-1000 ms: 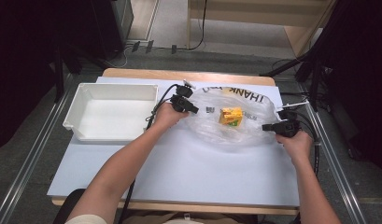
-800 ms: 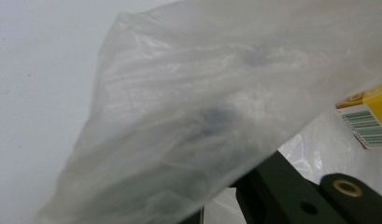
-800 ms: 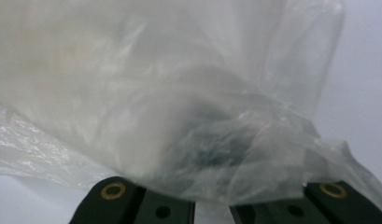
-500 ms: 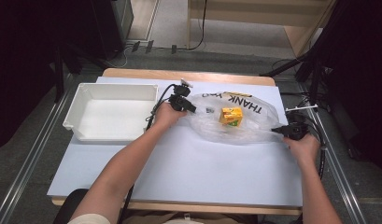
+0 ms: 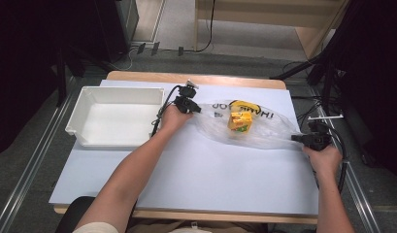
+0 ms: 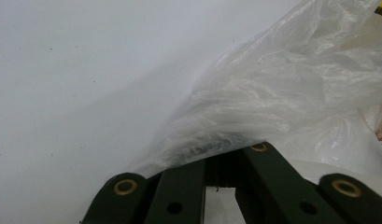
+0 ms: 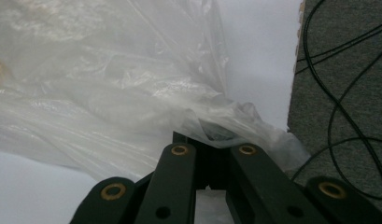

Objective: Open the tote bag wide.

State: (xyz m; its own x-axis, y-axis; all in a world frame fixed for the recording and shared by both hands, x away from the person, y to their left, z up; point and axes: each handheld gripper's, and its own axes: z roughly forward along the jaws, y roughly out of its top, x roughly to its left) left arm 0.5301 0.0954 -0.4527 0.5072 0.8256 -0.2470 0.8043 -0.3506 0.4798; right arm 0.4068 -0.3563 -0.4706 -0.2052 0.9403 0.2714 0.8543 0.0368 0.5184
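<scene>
Holding yellow carton [image 5: 240, 121]: plastic bag [image 5: 264, 133].

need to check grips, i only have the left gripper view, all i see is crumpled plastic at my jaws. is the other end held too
Observer: Yes, the right gripper is shut on the far end of the clear plastic bag.
Operator: anything inside the bag
Observer: A yellow carton lies in its middle, on the table.
Operator: whats beside my left hand
Observer: An open white bin, just to the left of the left gripper.
</scene>
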